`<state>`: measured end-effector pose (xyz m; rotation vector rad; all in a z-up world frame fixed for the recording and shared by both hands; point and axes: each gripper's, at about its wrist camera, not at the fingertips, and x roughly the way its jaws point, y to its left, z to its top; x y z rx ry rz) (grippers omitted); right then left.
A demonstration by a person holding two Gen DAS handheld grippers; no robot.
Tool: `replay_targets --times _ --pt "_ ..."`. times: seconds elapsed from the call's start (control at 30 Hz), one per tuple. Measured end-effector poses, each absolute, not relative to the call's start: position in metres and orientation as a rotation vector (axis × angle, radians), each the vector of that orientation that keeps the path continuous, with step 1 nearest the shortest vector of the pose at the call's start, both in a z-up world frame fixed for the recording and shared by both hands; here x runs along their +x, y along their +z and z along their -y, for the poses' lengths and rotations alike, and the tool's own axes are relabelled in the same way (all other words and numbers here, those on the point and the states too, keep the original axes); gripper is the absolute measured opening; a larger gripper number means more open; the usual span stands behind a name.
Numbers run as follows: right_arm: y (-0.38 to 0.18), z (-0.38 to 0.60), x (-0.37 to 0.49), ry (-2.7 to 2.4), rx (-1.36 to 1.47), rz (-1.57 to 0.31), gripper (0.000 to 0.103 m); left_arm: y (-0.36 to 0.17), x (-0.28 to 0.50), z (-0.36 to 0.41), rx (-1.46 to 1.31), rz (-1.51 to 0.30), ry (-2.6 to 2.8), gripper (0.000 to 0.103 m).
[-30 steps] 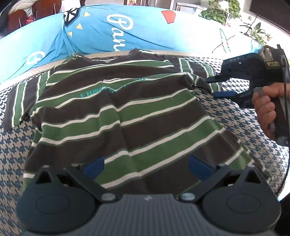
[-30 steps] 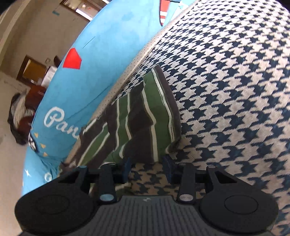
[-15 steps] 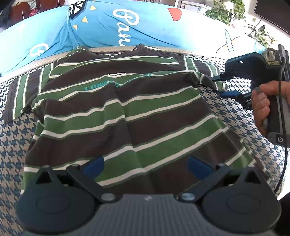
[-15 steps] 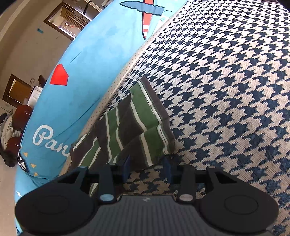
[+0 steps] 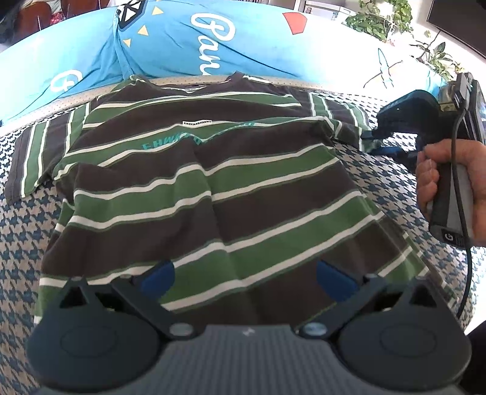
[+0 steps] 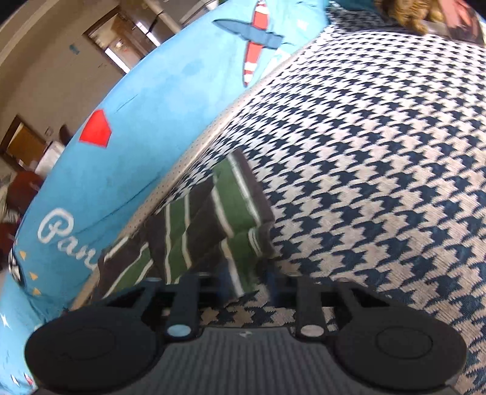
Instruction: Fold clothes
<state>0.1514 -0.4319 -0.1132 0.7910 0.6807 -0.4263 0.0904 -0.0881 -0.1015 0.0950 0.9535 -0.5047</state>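
Note:
A brown, green and white striped T-shirt lies spread on the houndstooth seat, collar toward the backrest. My left gripper hangs open just over the shirt's bottom hem, with nothing between its blue pads. My right gripper, held by a hand, sits at the shirt's right sleeve. In the right wrist view the folded sleeve reaches down between the fingers of that gripper, which still show a gap; that frame is blurred.
A blue cushion with white lettering runs along the back of the seat, right behind the collar. Houndstooth fabric stretches to the right of the sleeve. Potted plants stand behind the sofa.
The right gripper has moved in onto the sleeve, whose edge now lies between its fingers. The left gripper has drifted slightly and stays open over the hem.

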Motion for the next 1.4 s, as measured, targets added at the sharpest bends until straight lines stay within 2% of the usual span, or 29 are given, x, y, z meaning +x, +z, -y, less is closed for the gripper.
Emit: replay_targets --times 0.13,0.23,0.4,0.5,0.63,0.83,1.03,1.4 --pt "-0.109 0.432 0.15 -0.444 0.736 -0.668 0.009 -0.103 0.091 0.088 0.096 -0.963 -0.505 0.103" --pt "-0.104 0.44 0.147 -0.499 0.675 -0.639 0.009 -0.104 0.09 0.087 0.107 -0.961 -0.504 0.103" --pt "-0.101 0.449 0.133 -0.484 0.728 -0.636 0.011 -0.104 0.089 0.079 0.103 -0.946 -0.499 0.103" --pt "-0.092 0.446 0.122 -0.459 0.693 -0.623 0.019 -0.102 0.085 0.074 0.101 -0.924 -0.497 0.103" --pt "-0.086 0.431 0.109 -0.389 0.663 -0.651 0.035 -0.102 0.077 0.07 0.103 -0.9 -0.496 0.103" --pt "-0.087 0.397 0.083 -0.242 0.619 -0.693 0.037 -0.1 0.063 0.069 0.133 -0.859 -0.497 0.103" --pt "-0.084 0.371 0.056 -0.149 0.555 -0.685 0.05 -0.098 0.053 0.061 0.129 -0.835 -0.49 0.103" --pt "-0.085 0.356 0.011 -0.118 0.46 -0.676 0.051 -0.092 0.049 0.025 0.051 -0.828 -0.42 0.103"
